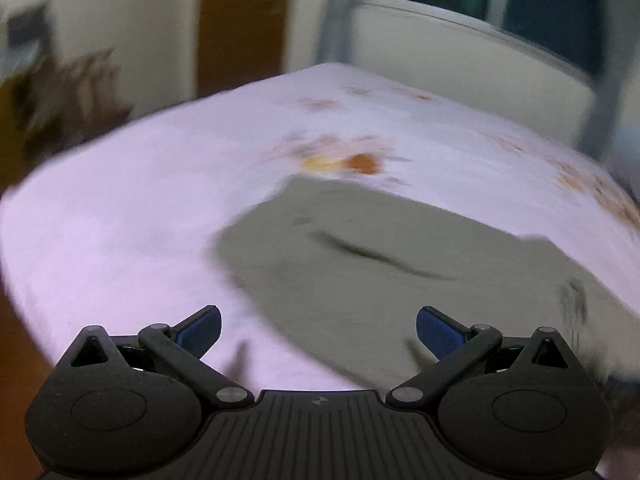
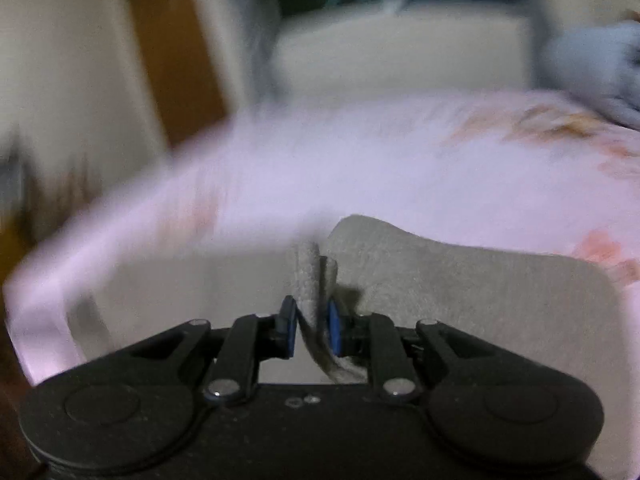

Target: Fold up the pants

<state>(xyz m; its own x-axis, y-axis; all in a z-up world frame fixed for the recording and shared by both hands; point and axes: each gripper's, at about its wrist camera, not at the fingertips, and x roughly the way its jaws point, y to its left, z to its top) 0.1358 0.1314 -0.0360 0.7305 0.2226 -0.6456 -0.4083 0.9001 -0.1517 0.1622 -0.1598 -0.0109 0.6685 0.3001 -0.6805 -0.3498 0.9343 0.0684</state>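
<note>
While tilted downward, right claw (image 2: 311, 330) on pants (image 2: 460, 300).

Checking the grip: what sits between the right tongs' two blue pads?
In the right wrist view, a bunched fold of the grey pants stands between the right tongs' pads; nothing else is there.

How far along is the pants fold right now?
Done: the grey pants lie as a fairly compact shape on the pink floral bedsheet. In hand: the right gripper pinches a fabric edge; the left gripper is open, empty. Left: laying that edge down.
</note>
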